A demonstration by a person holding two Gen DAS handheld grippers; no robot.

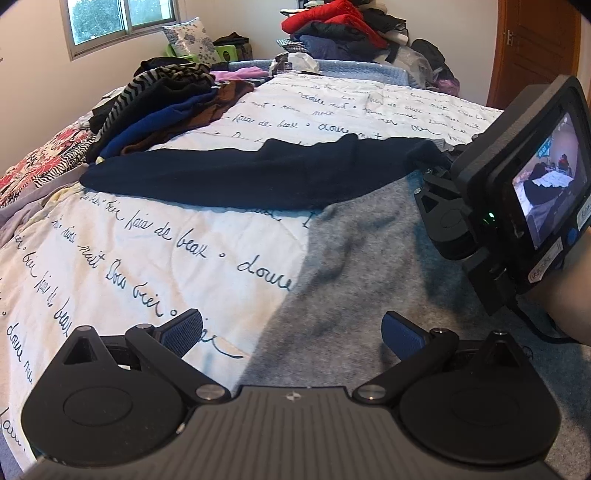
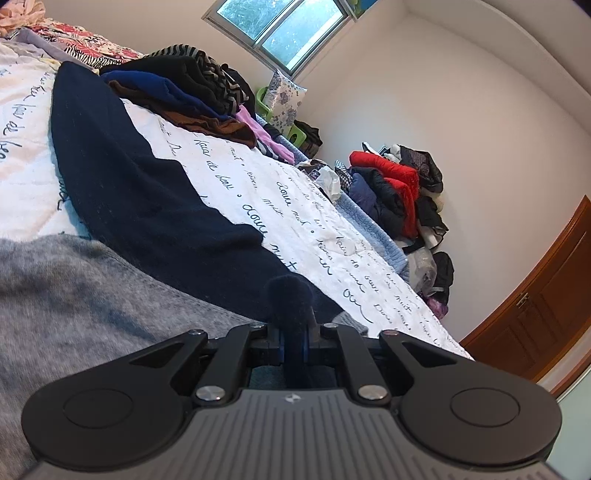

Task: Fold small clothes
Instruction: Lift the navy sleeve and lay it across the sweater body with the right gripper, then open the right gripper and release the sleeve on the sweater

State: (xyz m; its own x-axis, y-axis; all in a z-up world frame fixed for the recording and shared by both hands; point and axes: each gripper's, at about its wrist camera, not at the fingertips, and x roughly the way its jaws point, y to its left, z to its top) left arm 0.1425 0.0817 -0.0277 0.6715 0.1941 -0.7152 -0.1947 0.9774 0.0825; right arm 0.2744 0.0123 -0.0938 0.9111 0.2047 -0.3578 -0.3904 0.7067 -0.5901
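Note:
A grey knit garment with a dark navy part (image 1: 240,173) lies across the white bed cover with handwriting print (image 1: 129,251). Its grey body (image 1: 351,266) spreads toward me in the left wrist view. My left gripper (image 1: 291,332) is open just above the grey fabric's near edge, with nothing between its fingers. My right gripper (image 1: 439,162) is at the right, shut on the end of the navy part. In the right wrist view a fold of navy fabric (image 2: 291,295) sticks up between the pads of the right gripper (image 2: 293,347), and the navy part (image 2: 140,184) stretches away across the cover.
A pile of folded clothes (image 1: 162,103) in striped, blue and brown sits at the far left of the bed. A heap of red and dark clothes (image 1: 343,26) stands beyond the bed's far edge. A wooden door (image 1: 535,48) is at the right, a window (image 1: 122,18) behind.

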